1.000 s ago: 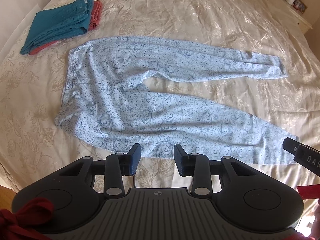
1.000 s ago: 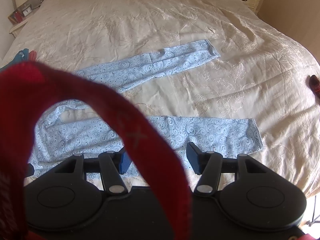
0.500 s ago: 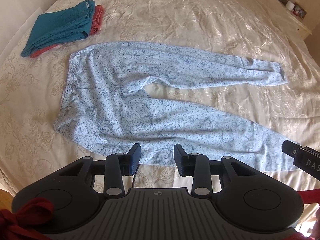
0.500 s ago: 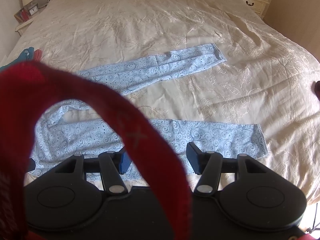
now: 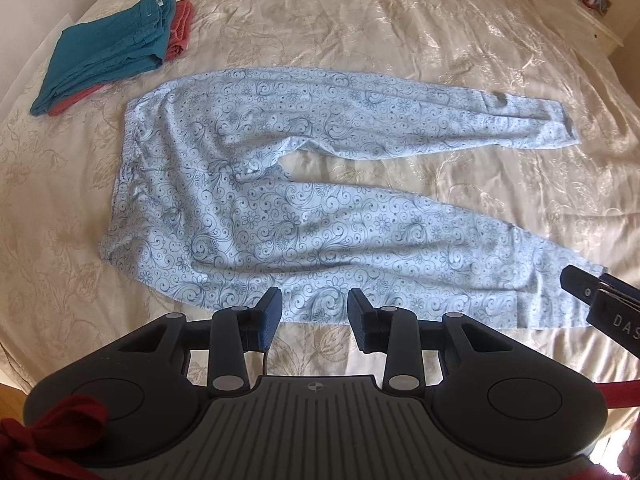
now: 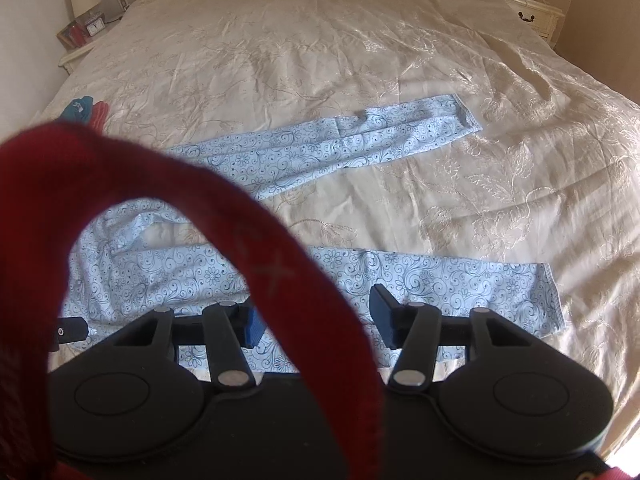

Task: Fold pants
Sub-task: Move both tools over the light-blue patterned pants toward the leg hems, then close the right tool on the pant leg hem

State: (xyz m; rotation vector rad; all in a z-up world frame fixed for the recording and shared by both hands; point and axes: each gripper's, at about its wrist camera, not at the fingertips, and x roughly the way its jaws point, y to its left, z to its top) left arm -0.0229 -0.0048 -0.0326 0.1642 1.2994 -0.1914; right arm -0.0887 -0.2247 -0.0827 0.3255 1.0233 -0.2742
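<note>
Light blue patterned pants lie spread flat on the bed, waistband to the left and both legs running right, splayed apart. My left gripper hovers open over the near edge of the near leg, close to the thigh, with nothing between its pads. The right gripper hangs over the near leg toward its hem. Its jaws are closing slightly, still wide apart and gripping nothing. The right gripper's finger shows by the near hem in the left wrist view.
A folded teal and red stack of clothes sits past the waistband. A red strap hides much of the right wrist view. Nightstands flank the head of the cream bedspread.
Both views have drifted slightly over the pants, and the right wrist view has tipped up a little toward the head of the bed. The pants have not moved.
</note>
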